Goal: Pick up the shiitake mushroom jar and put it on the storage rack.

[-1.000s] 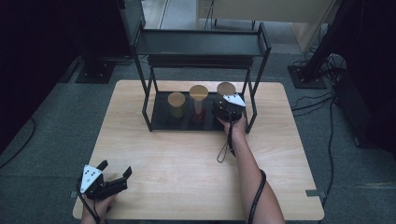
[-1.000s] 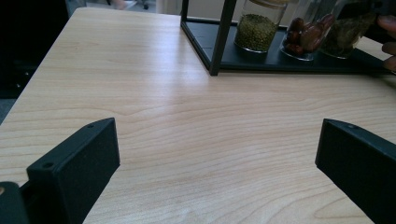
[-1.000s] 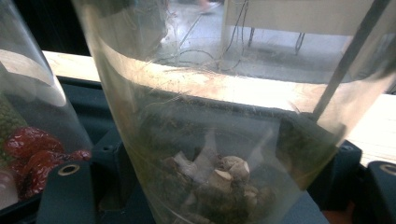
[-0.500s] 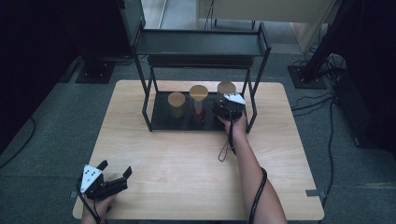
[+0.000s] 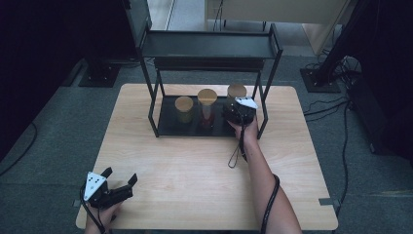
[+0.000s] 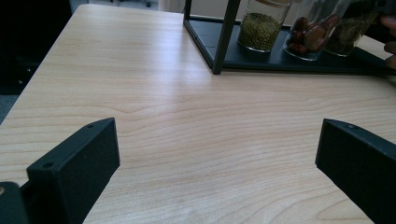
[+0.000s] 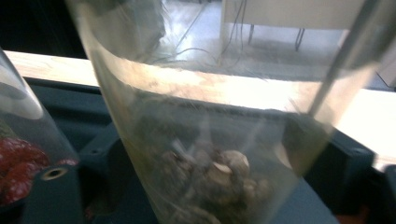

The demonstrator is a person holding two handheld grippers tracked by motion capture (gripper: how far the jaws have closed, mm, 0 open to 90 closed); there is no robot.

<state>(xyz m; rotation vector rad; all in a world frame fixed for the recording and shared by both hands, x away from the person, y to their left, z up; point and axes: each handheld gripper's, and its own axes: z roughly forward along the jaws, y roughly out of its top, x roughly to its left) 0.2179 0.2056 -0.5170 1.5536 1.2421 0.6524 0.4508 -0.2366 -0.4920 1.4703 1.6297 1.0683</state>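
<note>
Three cork-lidded glass jars stand on the lower shelf of a black rack point(image 5: 209, 46): a green-bean jar point(image 5: 184, 108) point(image 6: 262, 25), a red-fruit jar point(image 5: 207, 105) point(image 6: 310, 35) point(image 7: 18, 158), and a jar of dark dried pieces point(image 5: 236, 91) point(image 7: 210, 140) at the right. My right gripper point(image 5: 237, 111) is pushed up to that right jar, open, with one jaw on each side of the glass. The left jaw stands a little off the wall. My left gripper point(image 5: 120, 174) point(image 6: 217, 144) rests at the table's near left corner, open and holding nothing.
The rack's front posts point(image 6: 224, 37) flank the jars, and its upper shelf hangs low over them. The wooden table point(image 5: 195, 165) stretches bare between the two grippers. The right gripper's cable point(image 5: 236, 153) loops on the table beside the forearm.
Almost nothing moved. The right gripper stays at the right jar and the left gripper stays at the near left corner.
</note>
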